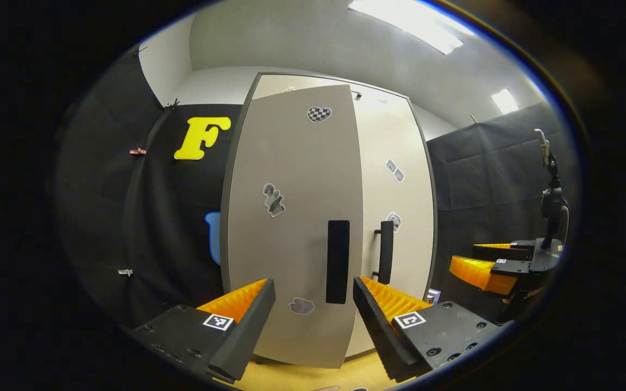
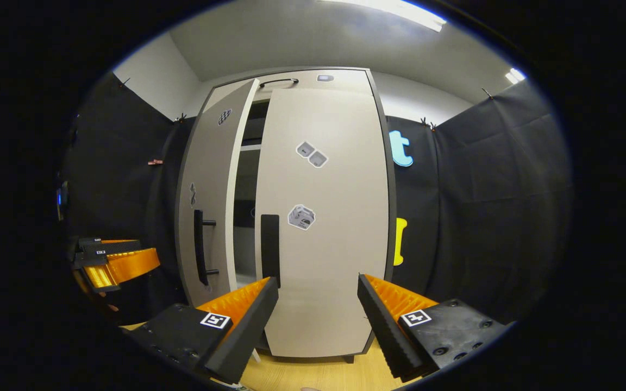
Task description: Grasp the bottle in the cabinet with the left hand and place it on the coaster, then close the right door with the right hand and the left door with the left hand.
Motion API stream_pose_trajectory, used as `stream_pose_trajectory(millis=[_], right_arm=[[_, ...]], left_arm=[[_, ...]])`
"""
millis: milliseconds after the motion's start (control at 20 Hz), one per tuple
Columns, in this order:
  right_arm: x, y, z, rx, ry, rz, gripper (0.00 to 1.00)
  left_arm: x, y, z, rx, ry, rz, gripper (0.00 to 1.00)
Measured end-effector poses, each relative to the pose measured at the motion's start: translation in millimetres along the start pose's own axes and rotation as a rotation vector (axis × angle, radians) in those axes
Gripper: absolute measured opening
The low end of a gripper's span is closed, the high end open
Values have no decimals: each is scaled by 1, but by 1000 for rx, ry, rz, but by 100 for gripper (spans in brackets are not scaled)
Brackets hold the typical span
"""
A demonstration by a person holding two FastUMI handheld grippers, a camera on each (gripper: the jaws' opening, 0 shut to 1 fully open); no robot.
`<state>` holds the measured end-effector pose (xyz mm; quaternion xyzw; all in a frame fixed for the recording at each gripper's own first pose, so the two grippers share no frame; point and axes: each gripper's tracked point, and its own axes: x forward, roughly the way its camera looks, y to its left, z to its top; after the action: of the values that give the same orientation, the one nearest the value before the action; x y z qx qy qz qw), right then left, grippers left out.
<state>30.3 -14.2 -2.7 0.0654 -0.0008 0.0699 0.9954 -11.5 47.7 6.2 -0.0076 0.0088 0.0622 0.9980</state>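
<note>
Right door (image 2: 321,217) sits shut against the cabinet (image 2: 378,163); left door (image 1: 291,217) stands ajar. Bottle unseen. Both grippers (image 1: 313,304) (image 2: 315,304) spread, empty. Advise pressing beside the handle (image 1: 337,260), pushing squarely.

Black cloth (image 2: 481,206) drapes the booth walls on both sides of a tall pale cabinet (image 2: 324,217), clipped up below a white wall (image 1: 166,70). Ceiling light panels (image 1: 416,27) glow above the cabinet; light wood flooring (image 2: 313,374) lies at its foot.
</note>
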Motion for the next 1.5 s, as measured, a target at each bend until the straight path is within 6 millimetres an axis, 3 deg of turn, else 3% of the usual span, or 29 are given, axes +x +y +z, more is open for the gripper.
stream_pose_trajectory(millis=[250,1200,1500], right_arm=[[4,-1,-10,3,38,-1,98],[11,-6,3,-30,-20,-34,98],[27,19,6,-66,-30,58,98]], left_arm=[[-1,-2,0,7,5,-5,92],[2,0,-3,10,32,19,92],[-17,15,2,57,14,98,92]])
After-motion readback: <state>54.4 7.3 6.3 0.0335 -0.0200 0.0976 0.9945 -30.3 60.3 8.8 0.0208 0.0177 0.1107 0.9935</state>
